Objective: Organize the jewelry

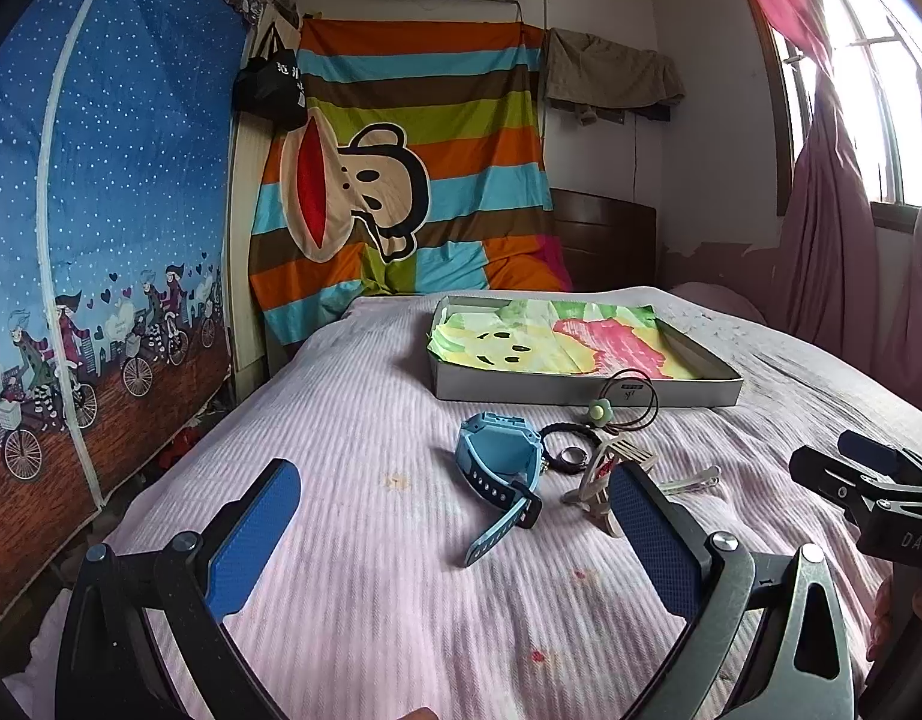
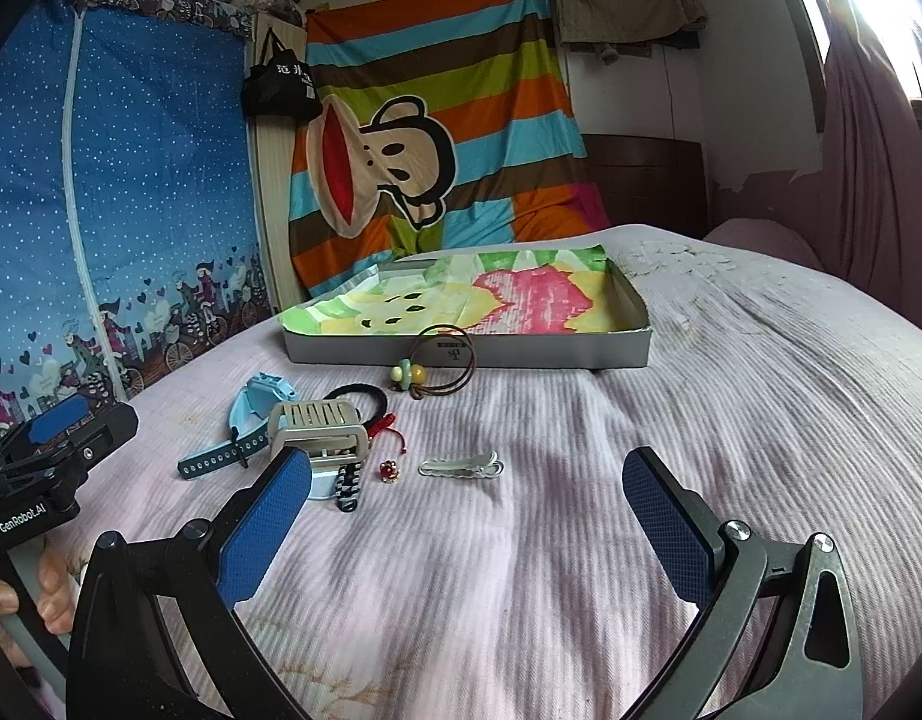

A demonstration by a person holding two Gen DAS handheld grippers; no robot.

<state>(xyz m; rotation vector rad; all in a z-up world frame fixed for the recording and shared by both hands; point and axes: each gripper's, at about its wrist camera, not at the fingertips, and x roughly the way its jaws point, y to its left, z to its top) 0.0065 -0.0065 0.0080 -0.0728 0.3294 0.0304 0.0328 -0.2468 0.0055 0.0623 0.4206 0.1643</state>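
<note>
Both grippers – left gripper [image 1: 455,531] and right gripper [image 2: 466,516] – are hovering jaws apart, nothing held, since the watch [image 1: 499,459] and hair clip [image 2: 461,465] are waiting outside the tray [image 2: 461,354]

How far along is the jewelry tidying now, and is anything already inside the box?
Done: nothing visible yet; the box holds only its colourful liner. In hand: nothing, the left gripper and right gripper are both open and empty above the bed. Left: the blue watch, brown hair tie, white hair clip, comb clip and red ring lie on the bedspread.
</note>
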